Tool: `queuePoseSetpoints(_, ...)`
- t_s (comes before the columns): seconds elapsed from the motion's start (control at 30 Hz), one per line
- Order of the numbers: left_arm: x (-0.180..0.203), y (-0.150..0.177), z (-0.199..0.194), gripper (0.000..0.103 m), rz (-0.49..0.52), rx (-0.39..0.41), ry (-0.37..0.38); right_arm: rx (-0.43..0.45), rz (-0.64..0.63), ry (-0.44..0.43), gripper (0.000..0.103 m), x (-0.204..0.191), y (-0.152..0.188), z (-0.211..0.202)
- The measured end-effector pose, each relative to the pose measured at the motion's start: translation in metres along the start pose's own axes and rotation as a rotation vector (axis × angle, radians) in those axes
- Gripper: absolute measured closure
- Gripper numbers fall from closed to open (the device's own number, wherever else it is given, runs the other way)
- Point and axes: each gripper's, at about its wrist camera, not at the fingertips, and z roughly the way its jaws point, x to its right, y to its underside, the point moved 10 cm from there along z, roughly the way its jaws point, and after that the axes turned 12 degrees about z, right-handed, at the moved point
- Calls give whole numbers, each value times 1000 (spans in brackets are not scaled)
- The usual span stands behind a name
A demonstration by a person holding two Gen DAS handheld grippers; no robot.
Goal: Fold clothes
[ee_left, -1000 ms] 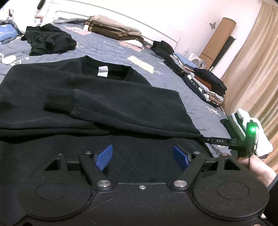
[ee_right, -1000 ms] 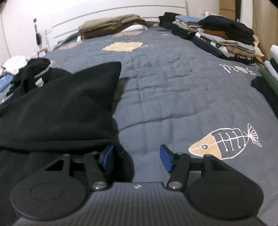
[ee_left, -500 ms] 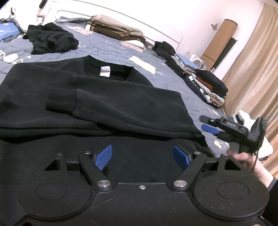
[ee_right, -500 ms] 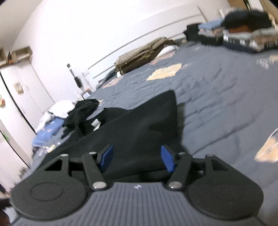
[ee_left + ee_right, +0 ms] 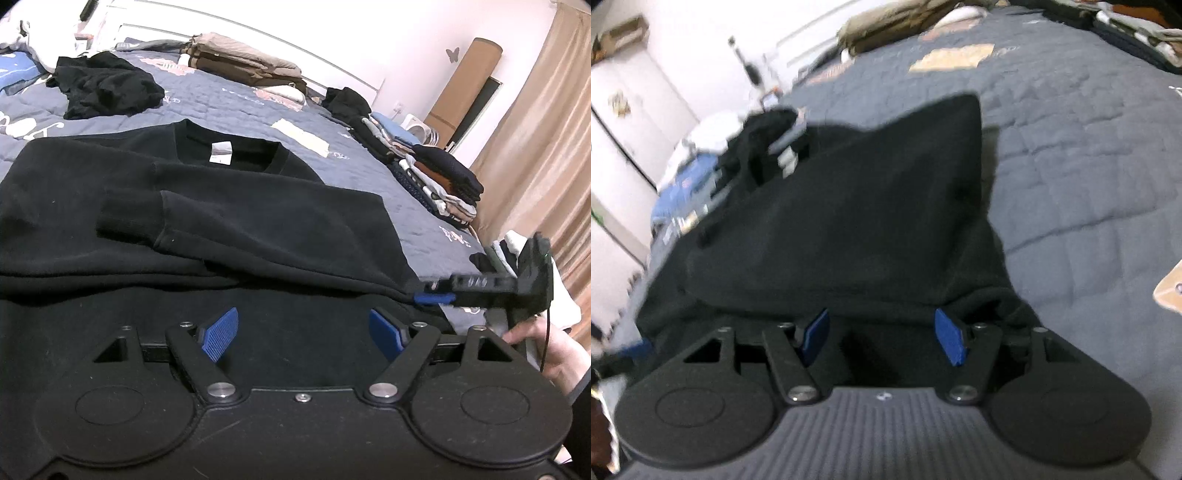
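We see open grey quilted bedspread [image 5: 1089,166] at three o'clock of the black fleece sweatshirt [image 5: 221,221]; stacked folded clothes [image 5: 436,181] block two o'clock, a crumpled black garment [image 5: 107,88] eleven.

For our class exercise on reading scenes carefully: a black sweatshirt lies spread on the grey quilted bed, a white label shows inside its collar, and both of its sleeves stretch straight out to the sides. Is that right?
Not quite. The black sweatshirt does lie on the grey quilted bed with the white label inside its collar, but one sleeve is folded across the body, as the left wrist view shows.
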Motion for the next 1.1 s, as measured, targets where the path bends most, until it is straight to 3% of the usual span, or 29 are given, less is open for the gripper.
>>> queuePoseSetpoints(0.13,-1,1,1,26,-3,1,-7,198,57,-65,32,3,-21,-13)
queuePoseSetpoints(0.17,-1,1,1,26,-4,0,-10,194,69,-45,32,10,-21,-8)
queuePoseSetpoints(0.33,-4,-1,0,25,-8,2,-19,75,14,218,31,49,-4,12)
queuePoseSetpoints(0.37,-5,-1,0,25,-9,2,-21,54,16,234,31,53,-2,12)
queuePoseSetpoints(0.47,-7,-3,-3,25,-11,10,-29,47,34,231,31,56,-4,3)
queuePoseSetpoints(0.7,-6,-6,-11,21,-4,29,-38,152,24,152,31,28,-10,-18)
queuePoseSetpoints(0.83,-2,-7,-17,21,6,40,-38,197,6,130,31,32,-18,-13)
queuePoseSetpoints(0.97,-1,-9,-20,21,24,50,-44,132,137,131,31,55,-12,3)
queuePoseSetpoints(1.0,-2,-9,-20,21,26,51,-46,125,177,126,32,60,-10,4)
queuePoseSetpoints(1.07,-2,-10,-20,21,25,52,-49,126,249,118,47,68,-9,3)
queuePoseSetpoints(1.1,-3,-10,-19,21,24,51,-49,126,285,114,61,72,-9,2)
